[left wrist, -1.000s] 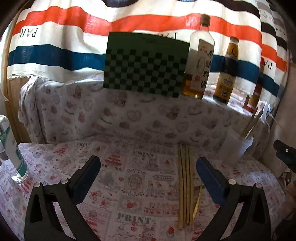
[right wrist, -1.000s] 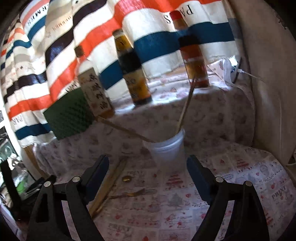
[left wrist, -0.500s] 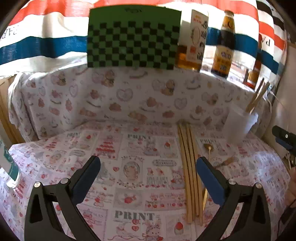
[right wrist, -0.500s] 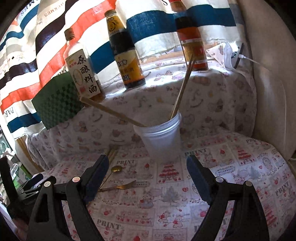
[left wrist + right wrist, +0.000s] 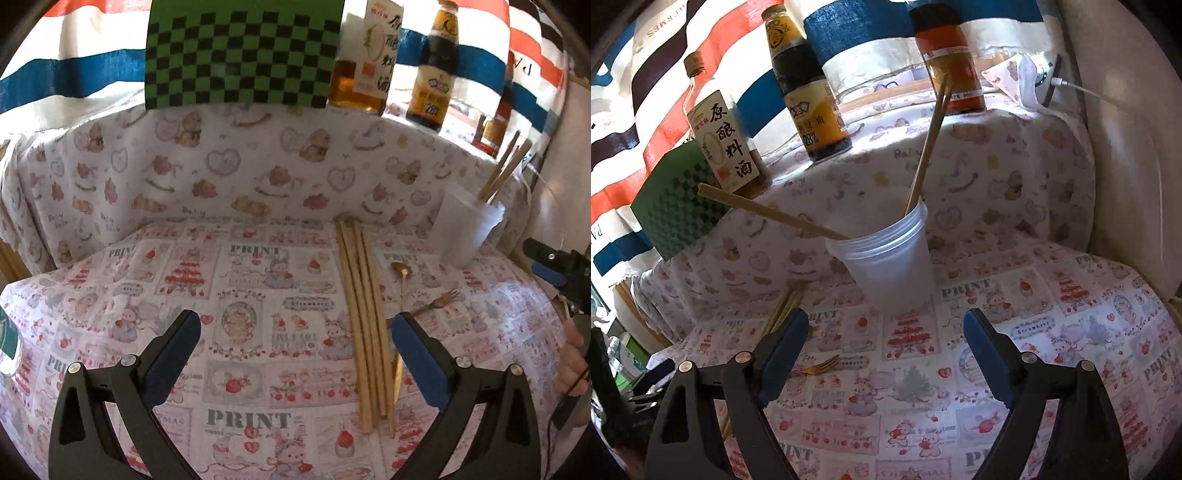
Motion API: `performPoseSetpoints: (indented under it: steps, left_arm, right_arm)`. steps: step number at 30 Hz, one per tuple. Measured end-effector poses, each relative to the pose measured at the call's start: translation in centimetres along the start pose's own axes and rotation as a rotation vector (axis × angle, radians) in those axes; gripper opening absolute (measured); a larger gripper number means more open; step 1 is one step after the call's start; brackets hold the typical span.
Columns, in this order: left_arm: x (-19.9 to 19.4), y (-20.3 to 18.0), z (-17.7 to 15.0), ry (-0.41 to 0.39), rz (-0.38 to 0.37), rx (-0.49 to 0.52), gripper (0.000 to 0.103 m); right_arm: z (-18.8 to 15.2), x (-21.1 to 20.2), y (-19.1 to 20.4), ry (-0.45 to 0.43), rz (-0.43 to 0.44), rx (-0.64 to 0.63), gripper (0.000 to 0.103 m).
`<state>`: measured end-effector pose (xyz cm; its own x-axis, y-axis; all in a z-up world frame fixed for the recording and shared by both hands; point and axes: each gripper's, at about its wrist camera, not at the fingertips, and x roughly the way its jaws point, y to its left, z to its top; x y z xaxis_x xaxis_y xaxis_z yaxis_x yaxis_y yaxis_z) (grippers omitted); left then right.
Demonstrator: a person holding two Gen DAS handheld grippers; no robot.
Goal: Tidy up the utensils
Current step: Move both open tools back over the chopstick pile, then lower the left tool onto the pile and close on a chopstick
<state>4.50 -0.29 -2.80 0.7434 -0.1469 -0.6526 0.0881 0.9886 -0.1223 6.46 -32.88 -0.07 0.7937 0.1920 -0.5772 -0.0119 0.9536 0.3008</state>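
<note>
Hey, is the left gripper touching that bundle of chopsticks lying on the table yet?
Cannot tell. In the left wrist view the open left gripper has its right finger overlapping the chopsticks, with no visible gap or contact.

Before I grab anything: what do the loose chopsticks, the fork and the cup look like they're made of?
Chopsticks: likely bamboo or wood, pale tan, matte, no shine.
Fork: apparently metal with a gold-coloured finish; it glints and its tines are thin.
Cup: translucent frosted plastic, probably; light passes through its wall and its rim is ribbed.
</note>
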Motion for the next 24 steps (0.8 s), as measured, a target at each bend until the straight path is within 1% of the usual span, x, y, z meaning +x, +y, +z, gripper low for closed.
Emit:
performPoseSetpoints:
  steps: [2, 3, 5, 6, 8, 10, 14, 16, 17, 19, 22, 24]
  left_arm:
    - [0.4, 0.1, 0.0, 0.021, -0.007, 0.004, 0.102]
    - [0.6, 0.3, -0.1, 0.038, -0.024, 0.000, 0.102]
    - [1.1, 0.4, -0.1, 0.095, -0.060, -0.013, 0.102]
    - [1.4, 0.4, -0.2, 0.117, -0.066, -0.010, 0.102]
    - [1.7, -0.1, -0.4, 0.151, -0.044, 0.019, 0.102]
    - [1.9, -0.8, -0.7, 0.163, -0.012, 0.052, 0.101]
    - [2.3, -2.2, -1.3, 0.169, 0.039, 0.131, 0.101]
    - [2.5, -2.7, -1.5, 0.172, 0.061, 0.154, 0.101]
    - [2.7, -2.8, -1.6, 0.173, 0.086, 0.158, 0.101]
    - [3.1, -3.0, -1.7, 0.172, 0.168, 0.165, 0.100]
    - [3.4, -3.1, -1.9, 0.194, 0.122, 0.167, 0.098]
    - [3.5, -3.0, -2.0, 0.196, 0.111, 0.150, 0.098]
  right_arm:
    - [-0.1, 0.1, 0.3, 0.014, 0.015, -0.007, 0.087]
    - [-0.2, 0.1, 0.5, 0.017, 0.019, -0.018, 0.087]
    - [-0.4, -0.3, 1.4, 0.008, 0.019, -0.059, 0.088]
    - [-0.5, -0.5, 1.7, -0.002, 0.016, -0.075, 0.087]
    - [-0.8, -1.0, 2.5, -0.024, 0.011, -0.114, 0.087]
    - [-0.8, -1.3, 3.0, -0.033, 0.013, -0.135, 0.087]
    - [-0.7, -1.5, 3.0, -0.025, 0.031, -0.129, 0.087]
    - [-0.6, -1.4, 2.7, -0.018, 0.026, -0.118, 0.088]
    - [-0.6, -1.3, 2.6, -0.016, 0.025, -0.115, 0.088]
    - [-0.6, -1.1, 2.4, -0.011, 0.023, -0.106, 0.087]
    - [-0.6, -1.0, 2.3, -0.001, 0.028, -0.102, 0.087]
    - [-0.6, -1.0, 2.3, -0.007, 0.017, -0.103, 0.087]
